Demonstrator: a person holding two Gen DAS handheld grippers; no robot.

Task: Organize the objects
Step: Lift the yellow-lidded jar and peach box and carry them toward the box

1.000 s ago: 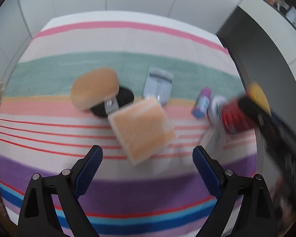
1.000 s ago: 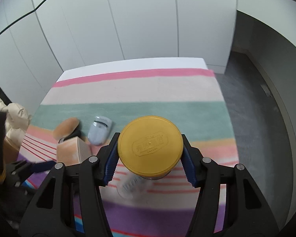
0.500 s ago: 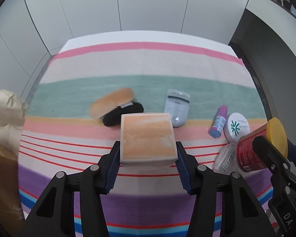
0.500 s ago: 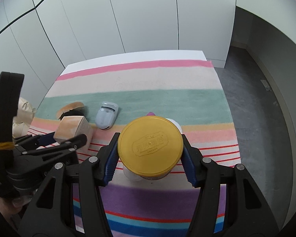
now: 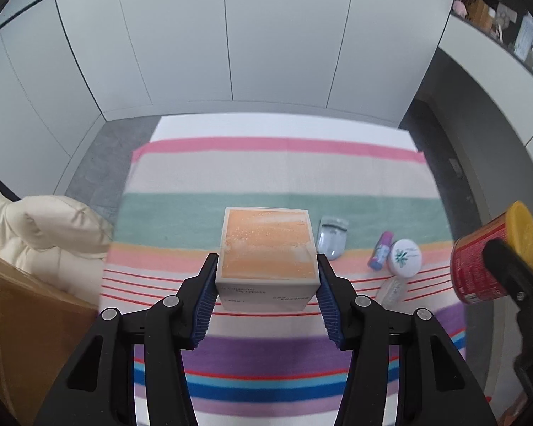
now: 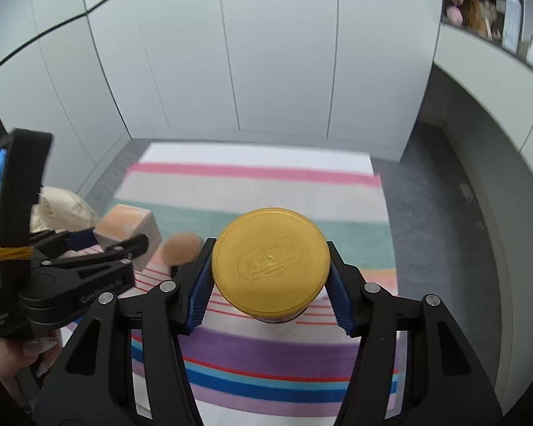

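My left gripper (image 5: 266,284) is shut on a white box with an orange top (image 5: 266,252), held in the air above the striped cloth (image 5: 266,174). The box (image 6: 126,229) also shows at the left of the right wrist view, between the left gripper's fingers (image 6: 124,245). My right gripper (image 6: 270,284) is shut on a red can with a yellow lid (image 6: 270,266), also lifted; the can (image 5: 486,255) appears at the right edge of the left wrist view. On the cloth lie a pale eyelash curler (image 5: 332,238), a purple tube (image 5: 380,255), a round white jar (image 5: 405,257), a clear bottle (image 5: 391,291) and a tan brush (image 6: 181,248).
A cardboard box (image 5: 21,323) with a cream padded garment (image 5: 42,234) over it stands at the left of the cloth. White cabinet doors (image 5: 266,35) rise behind the table. A person's hand (image 6: 28,351) holds the left gripper. Grey floor (image 6: 444,230) lies to the right.
The left gripper closed on the orange-topped box and lifted it off the cloth. Both grippers rose, so the cloth and the items on it look smaller and farther.
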